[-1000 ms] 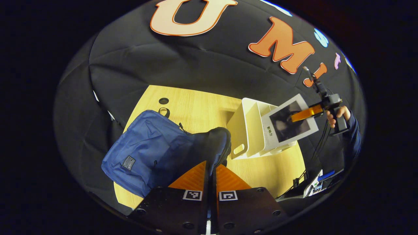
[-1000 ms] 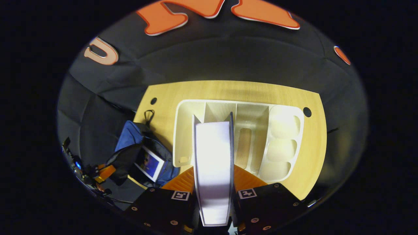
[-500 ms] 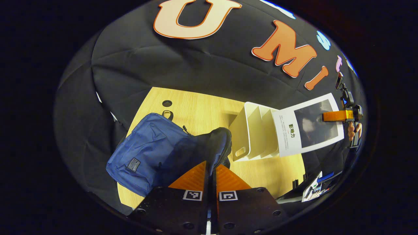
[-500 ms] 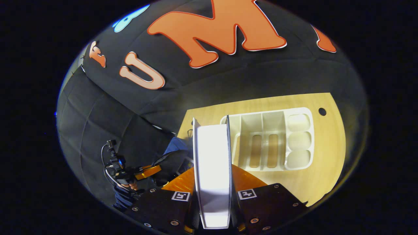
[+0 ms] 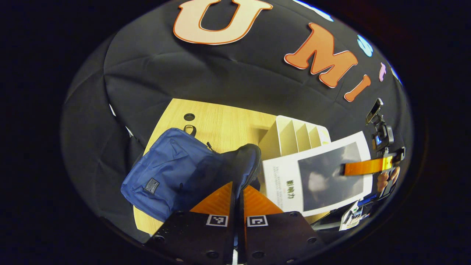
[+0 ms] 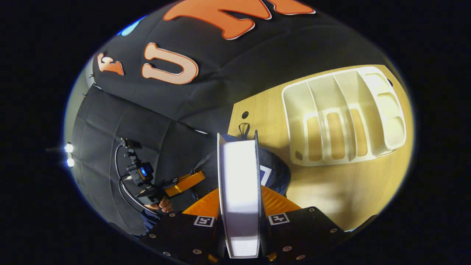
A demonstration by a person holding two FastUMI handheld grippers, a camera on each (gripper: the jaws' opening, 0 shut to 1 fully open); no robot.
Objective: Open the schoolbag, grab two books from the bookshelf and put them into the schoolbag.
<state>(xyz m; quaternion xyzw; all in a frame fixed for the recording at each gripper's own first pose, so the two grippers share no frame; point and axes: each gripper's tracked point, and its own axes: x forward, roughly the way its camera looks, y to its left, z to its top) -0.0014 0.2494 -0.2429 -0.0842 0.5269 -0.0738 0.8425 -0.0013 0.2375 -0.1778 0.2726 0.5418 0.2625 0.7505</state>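
The right hand-held gripper [image 6: 240, 206] pinches a stiff, thin book [image 6: 239, 191] by its edge, carried toward the soft blue schoolbag [image 5: 173, 173] at its nine o'clock, whose mouth the closed left hand-held gripper [image 5: 237, 200] clamps.

Light wooden tabletop [image 5: 224, 123], also seen in the right gripper view [image 6: 331, 191], with a round dark hole [image 5: 189, 117] near its far edge, seen again in the right gripper view [image 6: 245, 115]. Black cloth wall [image 5: 206, 70] rises behind it. Two small bright lights [image 6: 68, 154] glow at the booth's edge.
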